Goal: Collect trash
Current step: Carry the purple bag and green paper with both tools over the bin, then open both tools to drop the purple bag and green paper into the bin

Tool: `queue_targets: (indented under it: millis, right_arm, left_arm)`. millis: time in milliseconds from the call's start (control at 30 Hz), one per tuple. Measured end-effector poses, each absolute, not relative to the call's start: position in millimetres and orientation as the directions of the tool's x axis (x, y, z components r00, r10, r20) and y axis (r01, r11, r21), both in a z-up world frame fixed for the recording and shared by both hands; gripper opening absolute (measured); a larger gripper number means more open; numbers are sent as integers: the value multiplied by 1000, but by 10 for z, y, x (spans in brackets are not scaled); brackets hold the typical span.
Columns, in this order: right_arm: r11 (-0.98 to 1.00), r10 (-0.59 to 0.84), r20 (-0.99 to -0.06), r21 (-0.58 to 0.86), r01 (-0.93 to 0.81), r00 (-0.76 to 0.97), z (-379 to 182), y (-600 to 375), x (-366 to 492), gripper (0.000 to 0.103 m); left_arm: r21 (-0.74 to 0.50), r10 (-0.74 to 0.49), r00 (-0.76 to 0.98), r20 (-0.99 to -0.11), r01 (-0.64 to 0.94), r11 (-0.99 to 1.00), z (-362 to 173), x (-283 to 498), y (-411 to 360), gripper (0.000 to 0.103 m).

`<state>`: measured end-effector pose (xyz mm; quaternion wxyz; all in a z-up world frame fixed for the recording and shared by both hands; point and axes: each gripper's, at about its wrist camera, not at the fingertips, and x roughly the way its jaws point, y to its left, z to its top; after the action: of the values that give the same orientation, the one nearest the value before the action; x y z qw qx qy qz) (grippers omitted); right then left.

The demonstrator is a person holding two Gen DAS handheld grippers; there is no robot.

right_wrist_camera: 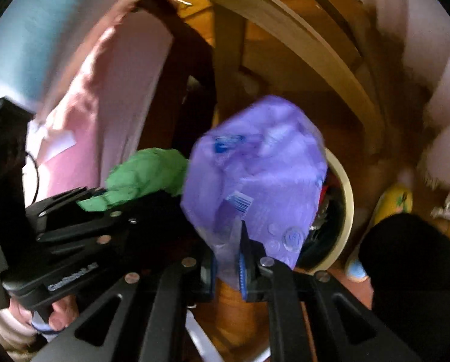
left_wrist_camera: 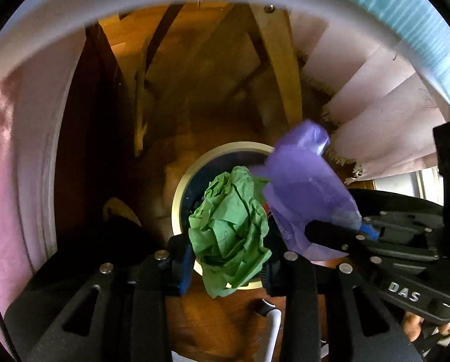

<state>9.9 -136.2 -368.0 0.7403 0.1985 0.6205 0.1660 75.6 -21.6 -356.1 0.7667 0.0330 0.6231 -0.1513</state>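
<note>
One round bin [left_wrist_camera: 176,199] (dark clutter inside) sat below; left gripper [left_wrist_camera: 228,267] clamped green paper wad [left_wrist_camera: 229,229], right gripper [right_wrist_camera: 228,267] pinched purple wrapper [right_wrist_camera: 255,175].

Green paper wad [left_wrist_camera: 229,232] over bin [left_wrist_camera: 191,178].

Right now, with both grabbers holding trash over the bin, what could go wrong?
1. The green paper ball in the left gripper hangs partly over the bin's rim, so it might bounce onto the wooden floor.
2. The purple wrapper in the right gripper is light and floppy; it may flutter past the bin.
3. The grippers are very close together and could bump.
</note>
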Motion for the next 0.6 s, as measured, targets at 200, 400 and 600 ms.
queue_targets:
  millis: [200,400,600]
  right_arm:
    - [869,483,-862,494,38,152,-3776,-1397,157,17]
    - [878,459,-876,473,77,150,-3895,-1427,200,54]
    - [875,458,-871,477,83,176,-3907,-1430,221,54]
  left_arm:
    - [-146,-191,155,-969,264,953,-3625,827,-253,36]
    - [-146,-178,121,-977,240,960,-3770,874,-234,45]
    - [-128,-156,127,-980,206,970,-3801,887,-162,63]
